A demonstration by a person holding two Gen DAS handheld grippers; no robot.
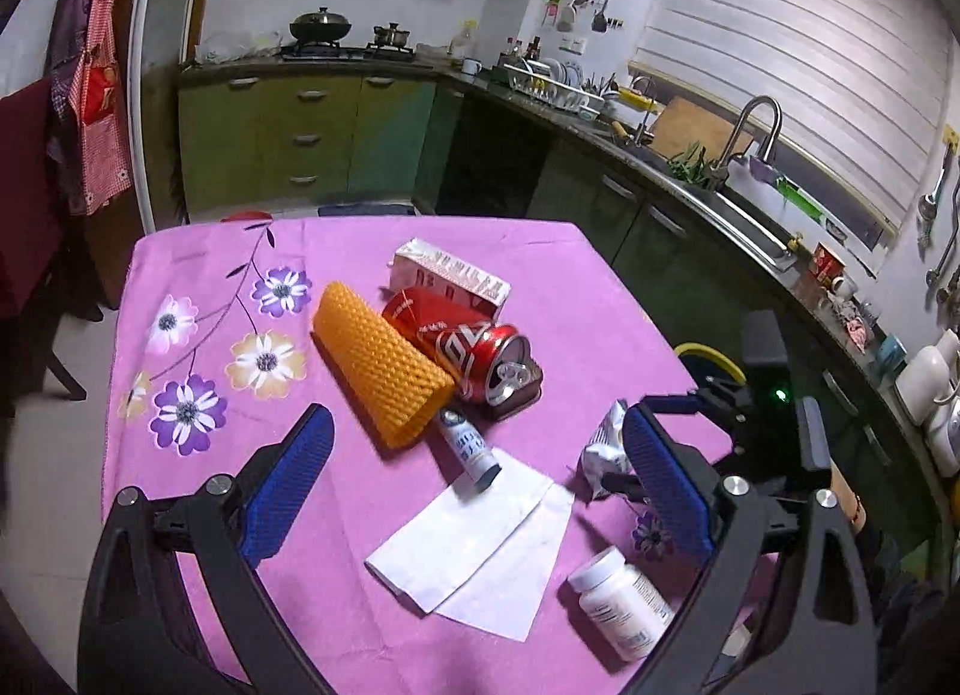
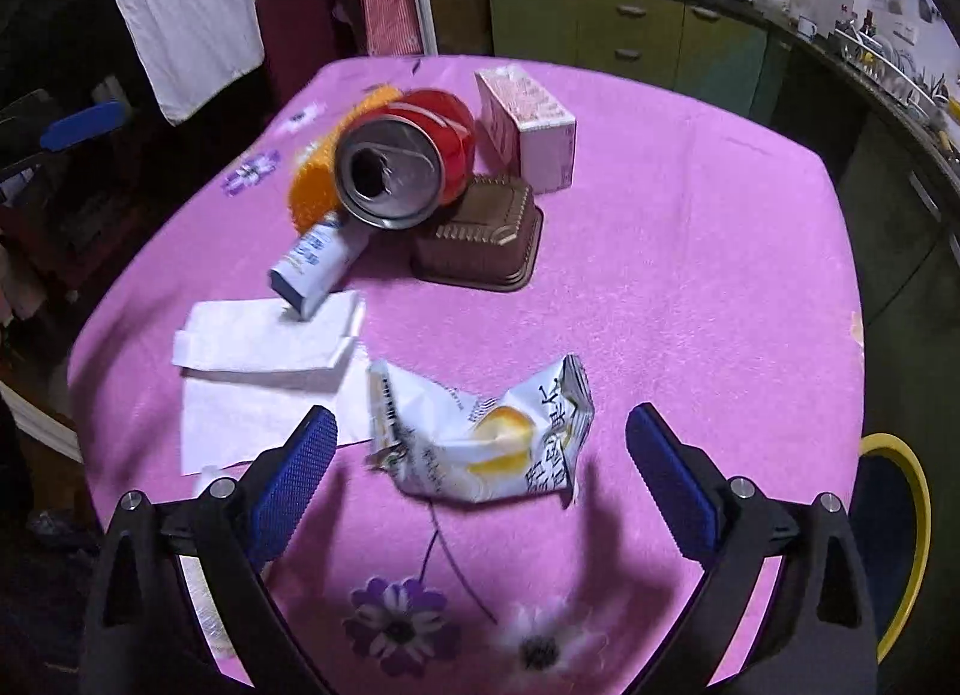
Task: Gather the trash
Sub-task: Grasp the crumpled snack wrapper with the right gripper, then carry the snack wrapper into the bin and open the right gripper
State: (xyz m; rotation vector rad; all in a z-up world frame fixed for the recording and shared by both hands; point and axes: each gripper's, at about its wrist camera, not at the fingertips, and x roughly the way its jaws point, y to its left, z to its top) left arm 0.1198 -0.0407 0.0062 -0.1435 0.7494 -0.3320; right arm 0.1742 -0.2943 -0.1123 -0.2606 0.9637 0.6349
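Trash lies on a pink flowered tablecloth [image 1: 198, 251]. A crushed red cola can [image 1: 465, 350] rests on a brown plastic tray [image 2: 480, 236], beside an orange bumpy roll [image 1: 381, 362], a pink-white carton [image 1: 450, 275], a small blue-white tube [image 1: 471, 449], white tissue sheets [image 1: 474, 539] and a white pill bottle [image 1: 624, 599]. A crumpled white snack wrapper [image 2: 480, 437] lies between my right gripper's fingers. My right gripper [image 2: 477, 437] is open around it, just above the cloth. My left gripper [image 1: 474, 437] is open and empty above the tube and tissue.
A yellow-rimmed bin [image 2: 897, 527] stands off the table's right edge. The right gripper's body [image 1: 762, 395] shows in the left wrist view at the table's right side. Kitchen counters with a sink [image 1: 738, 209] run behind and to the right. A dark red chair [image 2: 294, 23] stands at the far side.
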